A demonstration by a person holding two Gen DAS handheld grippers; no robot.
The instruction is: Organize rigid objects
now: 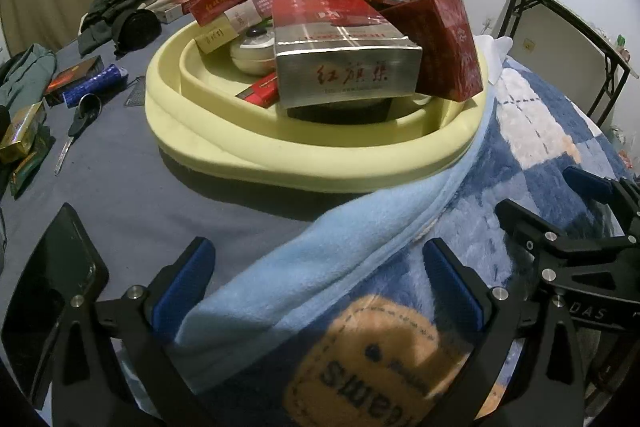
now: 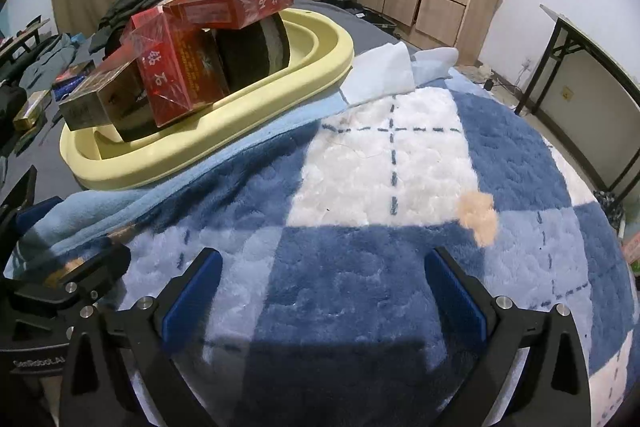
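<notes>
Both claws gape over blanket; tray ahead.

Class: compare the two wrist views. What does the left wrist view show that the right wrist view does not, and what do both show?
Only the left wrist view: a key, a blue tube and a black phone on the grey sheet.
Only the right wrist view: the wooden wardrobe's lower cabinets and the blanket's white square.
Both: the yellow basin piled with red boxes, the blanket, and both open grippers, left gripper and right gripper.
</notes>
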